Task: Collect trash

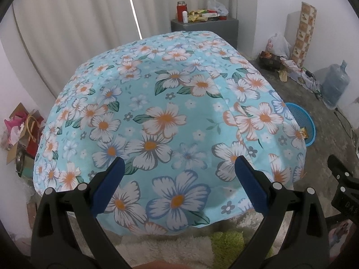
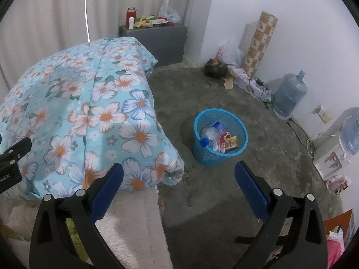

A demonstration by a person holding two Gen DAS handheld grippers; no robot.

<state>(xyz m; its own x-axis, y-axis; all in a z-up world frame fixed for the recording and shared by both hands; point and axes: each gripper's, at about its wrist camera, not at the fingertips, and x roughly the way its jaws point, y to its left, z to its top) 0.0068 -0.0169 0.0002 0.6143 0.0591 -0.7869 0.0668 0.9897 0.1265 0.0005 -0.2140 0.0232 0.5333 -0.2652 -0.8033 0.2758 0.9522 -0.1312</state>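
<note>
Blue mesh bin [image 2: 221, 137] is sitting on the bare concrete floor [image 2: 264, 157], w/ bottles and wrappers already lying inside it. Both tongs are hanging wide apart and carrying nothing. The right tongs [image 2: 179, 187] are pointing more or less straight at the bin, which is lying ahead and a bit to their right, near but not touching. The left tongs [image 1: 179, 185] are hovering over the flowered bedcover [image 1: 170, 121], w/ the bin peeking out past the cover's right edge [image 1: 308, 127], so the right hand looks the nearer one. No loose trash is showing on the cover or the floor nearby; I'd guess the collecting is nearly done. Clutter along the far wall, e.g. a water jug [image 2: 289, 94], is sitting well apart.
</note>
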